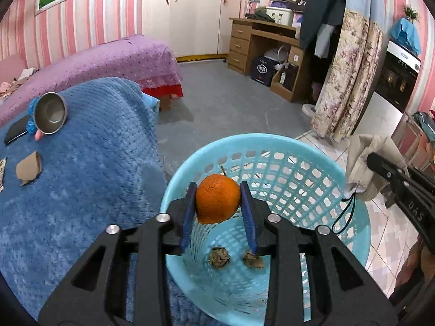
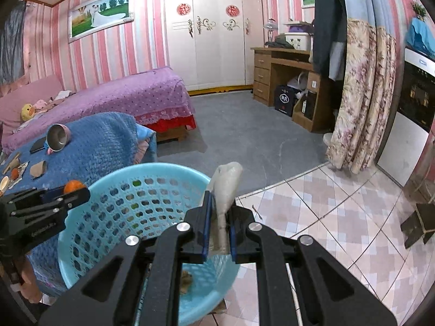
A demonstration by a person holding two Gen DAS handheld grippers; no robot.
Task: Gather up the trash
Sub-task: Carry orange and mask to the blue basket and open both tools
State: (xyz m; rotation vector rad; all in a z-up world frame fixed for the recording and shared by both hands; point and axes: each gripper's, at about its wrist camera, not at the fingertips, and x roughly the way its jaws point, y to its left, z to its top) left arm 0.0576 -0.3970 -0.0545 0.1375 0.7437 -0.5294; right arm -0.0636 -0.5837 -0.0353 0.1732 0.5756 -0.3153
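Drop-off time: the left hand-held gripper [image 1: 218, 203] pinches an orange [image 1: 217, 202] between its blue pads, poised right over the mouth of the light-blue basket [image 1: 320, 152]. Two crumpled brown scraps [image 1: 219, 256] already lie on the basket floor. The right hand-held gripper [image 2: 219, 225] is clamped on a beige cloth-like bag [image 2: 227, 187], at the basket's rim. Next call, I'd judge: spread the left fingers and let the orange fall clear inside, then swing the bag over the opening. More bits wait on the blue-blanketed table [image 1: 89, 146], a brown paper scrap [image 1: 28, 167] among them. Whether the orange is whole or just peel is hard to say; its far side is hidden.
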